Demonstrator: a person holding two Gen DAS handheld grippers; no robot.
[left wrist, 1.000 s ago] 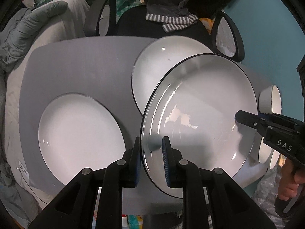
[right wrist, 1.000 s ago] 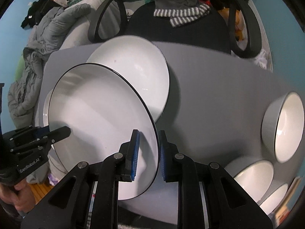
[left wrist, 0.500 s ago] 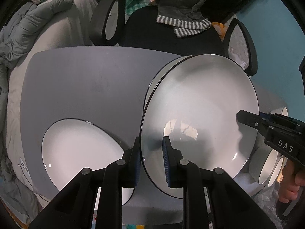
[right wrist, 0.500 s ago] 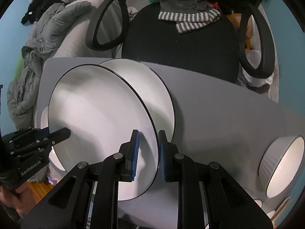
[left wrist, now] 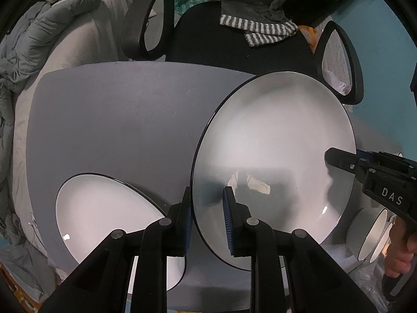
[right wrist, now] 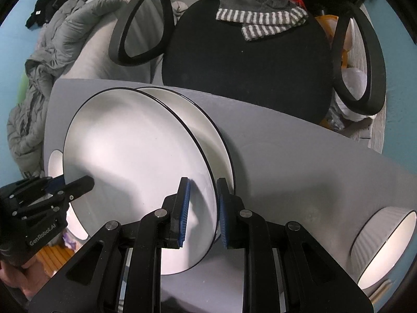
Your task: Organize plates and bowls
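1. A large round white plate with a thin black rim (left wrist: 273,161) (right wrist: 135,172) is being held tilted above the grey counter (left wrist: 112,120) (right wrist: 299,161), gripped from both sides.
2. The left gripper (left wrist: 207,224) is straddling the plate's left edge; its blue-padded jaws are sitting on either side of the rim, pinching it.
3. The right gripper (right wrist: 202,214) is straddling the opposite edge; its jaws are likewise closing on the rim from front and back. In the left wrist view its black finger (left wrist: 338,157) is lying against the plate's right side.
4. In the right wrist view, the held plate is overlapping a second white black-rimmed plate (right wrist: 208,130) lying just behind and beneath it on the counter; whether the two are touching cannot be told.
5. A third white plate with a black rim (left wrist: 109,224) is lying flat on the counter near its front left edge, well apart from the held plate's far side, partly hidden by the left gripper.
6. A white ribbed bowl with a dark rim (right wrist: 383,245) is resting tilted at the counter's right end; the left wrist view is showing nested bowls (left wrist: 370,232) there.
7. A black office chair (right wrist: 247,60) with a grey striped cloth (right wrist: 260,18) over it is standing behind the counter.
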